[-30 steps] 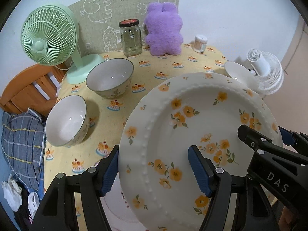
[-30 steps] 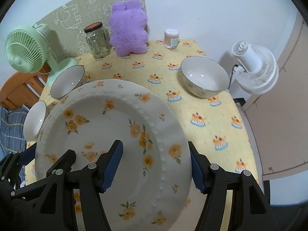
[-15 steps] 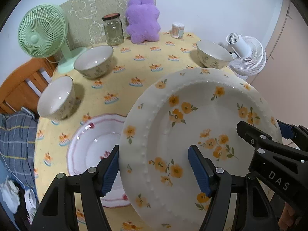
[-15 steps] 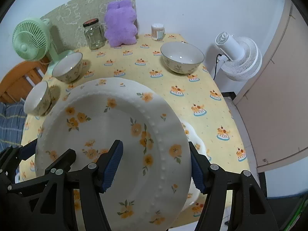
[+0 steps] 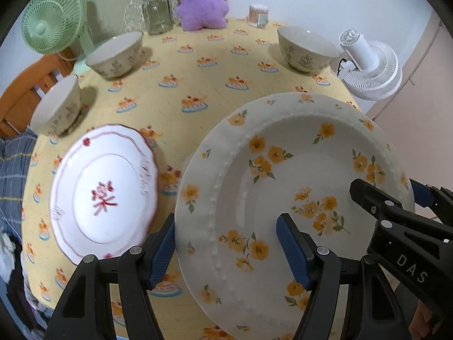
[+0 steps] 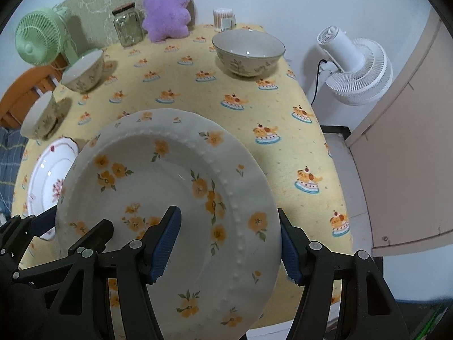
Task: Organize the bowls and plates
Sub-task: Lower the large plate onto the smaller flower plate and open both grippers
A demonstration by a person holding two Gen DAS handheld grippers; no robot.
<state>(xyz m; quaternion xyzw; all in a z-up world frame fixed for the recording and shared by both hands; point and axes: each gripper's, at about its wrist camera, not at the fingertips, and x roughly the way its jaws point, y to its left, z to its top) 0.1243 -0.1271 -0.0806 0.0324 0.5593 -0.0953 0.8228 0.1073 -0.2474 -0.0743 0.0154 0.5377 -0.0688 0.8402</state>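
Note:
A white plate with orange flowers is held in the air over the near part of the table, gripped on both sides. My left gripper is shut on its left rim; my right gripper is shut on its right rim. The plate also shows in the right wrist view. A white plate with red trim lies flat on the tablecloth to the left, also seen in the right wrist view. Three floral bowls stand on the table: far left, left edge, far right.
The table carries a yellow patterned cloth. At the back stand a green fan, a glass jar, a purple plush toy and a cotton swab box. A white fan stands beside the table's right edge.
Both grippers have pulled back and up with the flowered plate. The red-trimmed plate and the far right bowl have come into view.

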